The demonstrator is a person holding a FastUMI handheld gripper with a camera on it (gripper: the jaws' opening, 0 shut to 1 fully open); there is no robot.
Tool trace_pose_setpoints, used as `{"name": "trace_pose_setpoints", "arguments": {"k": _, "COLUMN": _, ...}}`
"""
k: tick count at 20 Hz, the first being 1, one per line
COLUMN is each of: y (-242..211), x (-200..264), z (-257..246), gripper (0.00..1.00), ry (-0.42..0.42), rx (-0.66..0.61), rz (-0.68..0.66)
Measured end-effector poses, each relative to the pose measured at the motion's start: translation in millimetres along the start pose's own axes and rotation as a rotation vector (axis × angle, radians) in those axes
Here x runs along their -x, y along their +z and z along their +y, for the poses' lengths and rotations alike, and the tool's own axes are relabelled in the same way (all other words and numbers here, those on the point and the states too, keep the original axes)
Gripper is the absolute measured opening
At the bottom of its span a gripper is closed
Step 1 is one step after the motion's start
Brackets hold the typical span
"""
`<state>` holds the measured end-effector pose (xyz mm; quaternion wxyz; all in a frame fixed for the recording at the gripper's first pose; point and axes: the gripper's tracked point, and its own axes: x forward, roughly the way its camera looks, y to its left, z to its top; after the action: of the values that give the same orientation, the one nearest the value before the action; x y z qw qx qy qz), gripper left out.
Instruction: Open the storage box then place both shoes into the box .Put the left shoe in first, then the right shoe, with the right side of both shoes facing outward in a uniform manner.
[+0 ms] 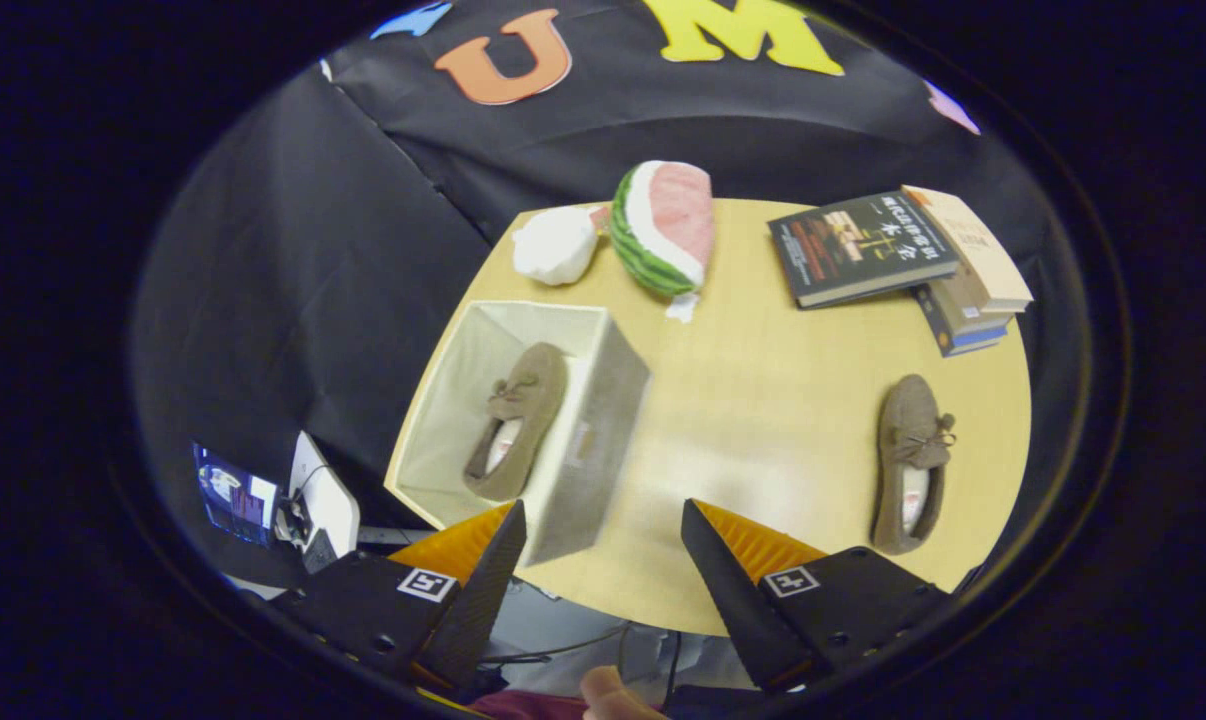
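the gripper hung high with fingers apart, empty. one brown suede loafer lay inside the open beige fabric box; next, seemingly, grasp the second loafer lying well apart on the wooden table.

We see our gripper spread wide with nothing between its fingers, above the table; one brown shoe lies inside the open storage box, the other shoe on the tabletop.

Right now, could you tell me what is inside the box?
One shoe lies inside the box, opening up. Its underside and the box floor beneath it are covered. The gripper is open, holding nothing.
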<state>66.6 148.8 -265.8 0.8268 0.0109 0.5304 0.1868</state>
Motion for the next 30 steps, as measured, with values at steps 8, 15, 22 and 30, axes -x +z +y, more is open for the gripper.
{"name": "trace_pose_setpoints", "arguments": {"k": 8, "y": -22, "x": 6, "z": -214, "gripper": 0.96, "ry": -0.232, "rx": -0.109, "rz": -0.014}}
{"name": "trace_pose_setpoints", "arguments": {"k": 15, "y": -32, "x": -37, "z": -308, "gripper": 0.96, "ry": -0.358, "rx": -0.093, "rz": 0.085}}
{"name": "trace_pose_setpoints", "arguments": {"k": 22, "y": -30, "x": -65, "z": -350, "gripper": 0.92, "ry": -0.489, "rx": -0.038, "rz": 0.102}}
{"name": "trace_pose_setpoints", "arguments": {"k": 30, "y": -36, "x": -93, "z": -328, "gripper": 0.13, "ry": -0.352, "rx": -0.117, "rz": 0.109}}
